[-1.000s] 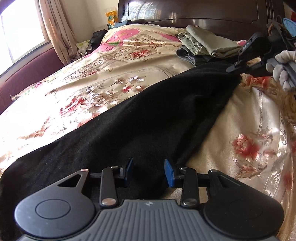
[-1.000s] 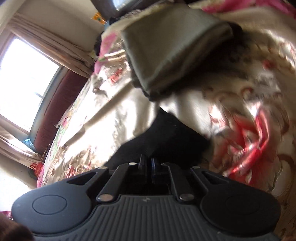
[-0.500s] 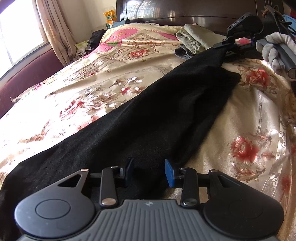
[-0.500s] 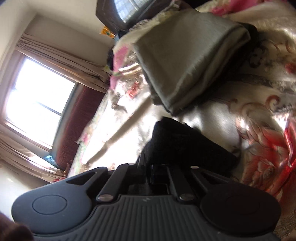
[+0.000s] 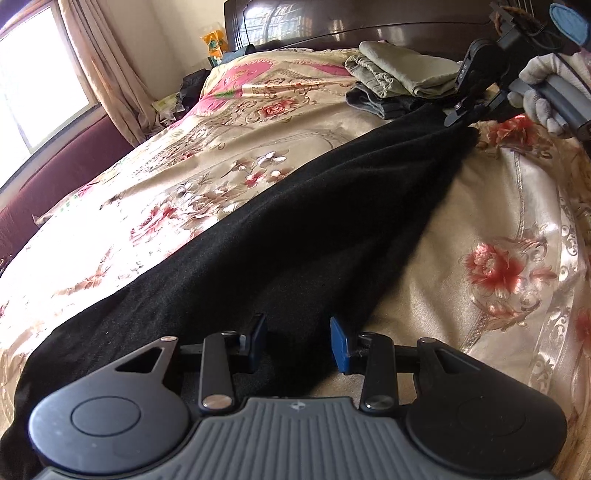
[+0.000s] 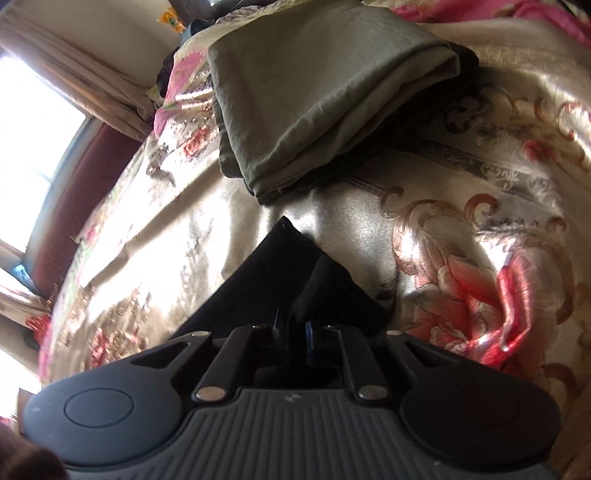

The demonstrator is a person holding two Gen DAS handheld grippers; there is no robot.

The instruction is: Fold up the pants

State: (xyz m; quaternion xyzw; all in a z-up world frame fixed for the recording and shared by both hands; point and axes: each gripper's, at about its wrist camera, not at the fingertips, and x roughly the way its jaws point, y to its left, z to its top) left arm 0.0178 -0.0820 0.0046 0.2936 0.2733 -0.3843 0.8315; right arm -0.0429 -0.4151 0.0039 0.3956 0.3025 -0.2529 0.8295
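Left tool (image 5: 298, 341): jaws stood wide apart, blue pads (image 5: 339, 345) bare, gripping nothing; hovered low over the near end of the black pants (image 5: 288, 236), cloth running between and under the fingers. Contact could not be told.

Right tool (image 6: 293, 334): jaws closed tight on the far end of the pants (image 6: 284, 273), a pinched fold sticking out past the fingertips. In the left wrist view, right tool (image 5: 461, 110) held in a white-gloved hand (image 5: 539, 92), lifting that end slightly off the bed (image 5: 498, 206).

Pants: long dark band, matte fuzzy knit, stretched diagonally across the glossy satin floral bedspread between both tools. Folded olive clothes (image 6: 317, 85) stacked just beyond the right tool, near the dark wooden headboard (image 5: 369, 22).
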